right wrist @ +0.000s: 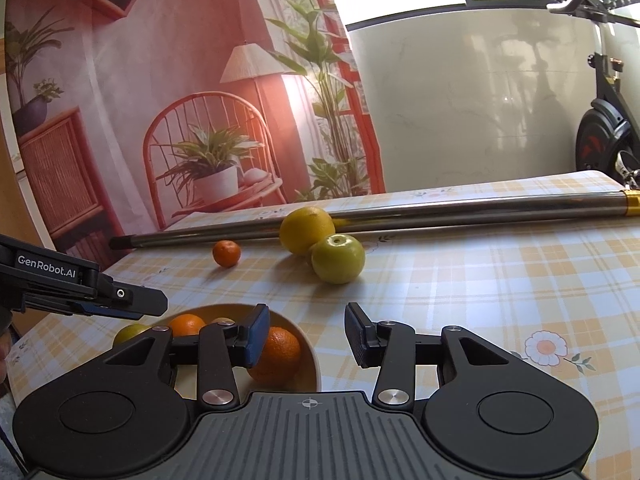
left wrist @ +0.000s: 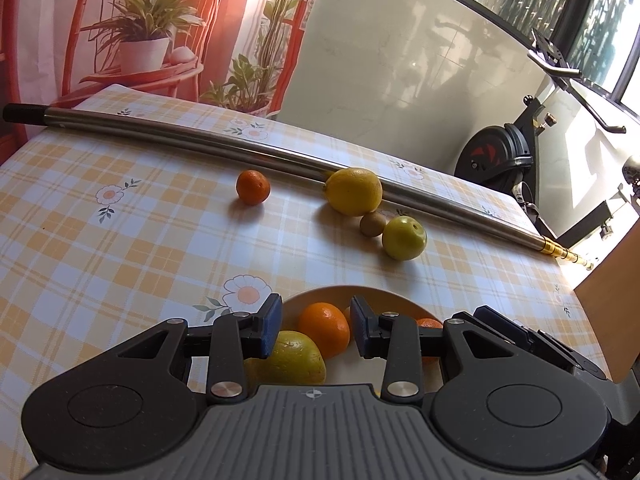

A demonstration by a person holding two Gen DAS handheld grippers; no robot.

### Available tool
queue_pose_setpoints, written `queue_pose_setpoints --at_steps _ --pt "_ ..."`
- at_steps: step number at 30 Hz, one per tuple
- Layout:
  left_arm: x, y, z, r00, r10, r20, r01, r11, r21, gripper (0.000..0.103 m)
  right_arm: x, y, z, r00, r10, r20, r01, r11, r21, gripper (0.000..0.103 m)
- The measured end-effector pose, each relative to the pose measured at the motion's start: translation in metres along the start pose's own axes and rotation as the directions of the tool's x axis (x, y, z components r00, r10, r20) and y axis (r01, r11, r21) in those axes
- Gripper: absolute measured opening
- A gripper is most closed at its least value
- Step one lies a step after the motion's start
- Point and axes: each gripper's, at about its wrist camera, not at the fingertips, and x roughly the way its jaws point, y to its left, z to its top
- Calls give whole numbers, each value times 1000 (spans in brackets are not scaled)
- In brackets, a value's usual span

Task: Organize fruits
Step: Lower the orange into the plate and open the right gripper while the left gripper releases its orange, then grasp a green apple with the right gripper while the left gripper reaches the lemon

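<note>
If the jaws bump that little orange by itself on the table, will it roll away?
Probably. The small orange is round and sits free on the flat tablecloth, so a nudge would likely send it rolling. Nothing touches it; the metal pole behind might stop it. Its peel looks firm, so it probably won't squash.

1. Illumination: bright daylight enters through the windows (left wrist: 560,8) at far right; both views are well exposed.
2. Glare: the window panes blow out to white, and the pale wall (right wrist: 472,112) beneath them carries soft reflections.
3. Shadows: the lemon (left wrist: 354,191) and the small orange (left wrist: 253,187) cast short, soft shadows on the worktop (left wrist: 120,240).
4. Distortion: fisheye curvature bends the metal pole (left wrist: 200,140) and darkens the frame corners.
5. Focus: sharp throughout; no motion blur.
</note>
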Motion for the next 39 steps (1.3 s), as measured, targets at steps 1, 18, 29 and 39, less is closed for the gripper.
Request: queue_pose_setpoints --at_steps 1,18,29,39 --pt "-1 1 0 1000 -4 3 4 1000 -4 39 0 -1 0 1000 -4 1 4 1000 3 40" --pt "-38 53 46 989 23 148 -14 998 -63 39 -13 -35 12 992 -123 -26 125 989 75 40" --pt "-42 64 85 977 83 197 -84 996 -4 47 28 -26 59 996 -94 6 94 990 -101 45" --pt "-19 64 94 982 90 164 -93 996 9 54 93 -9 69 996 -38 -83 19 975 -222 60"
